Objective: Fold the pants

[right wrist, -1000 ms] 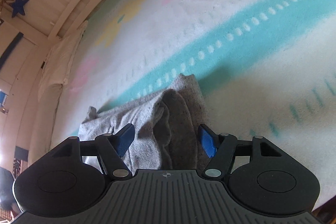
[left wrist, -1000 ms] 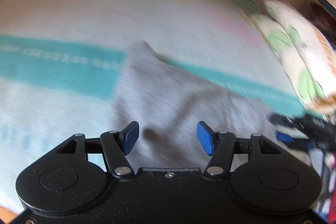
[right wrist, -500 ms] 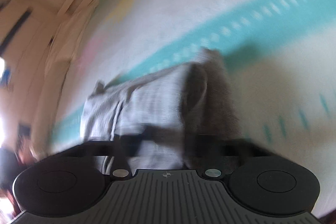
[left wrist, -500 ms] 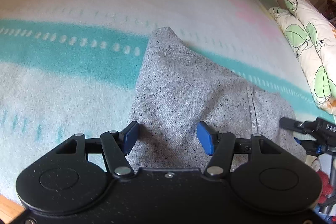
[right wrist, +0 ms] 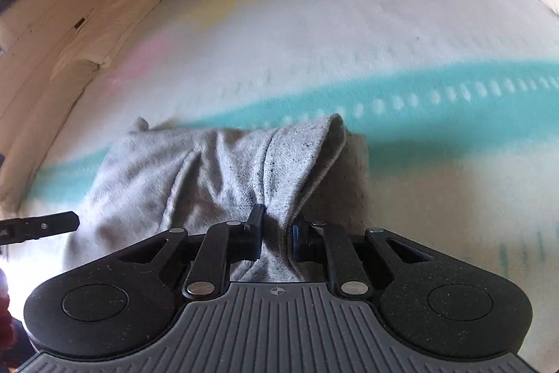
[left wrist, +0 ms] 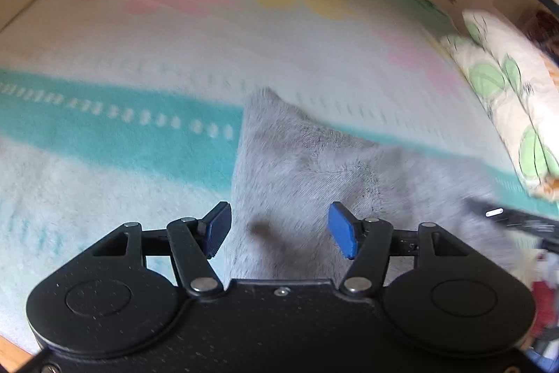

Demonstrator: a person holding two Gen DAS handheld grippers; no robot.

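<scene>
One soft, light pants (left wrist: 307, 170) piece lies on the blanket (left wrist: 104, 142), limp under any grip.
Left view: left gripper (left wrist: 279, 229) is wide open, empty, over the pants. Right view: right gripper (right wrist: 276, 233) pinches a bunched fold just ahead; an edge hold seems best.

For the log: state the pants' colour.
Pants: heathered light grey with dark flecks, clearest in right wrist view.

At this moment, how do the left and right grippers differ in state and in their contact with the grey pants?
The left gripper is open above the grey speckled knit pants, gripping nothing; the right gripper is shut on a bunched fold of them. The left's blue fingers stand wide apart; the right's nearly meet. Both are over the pants on the pastel blanket.
</scene>
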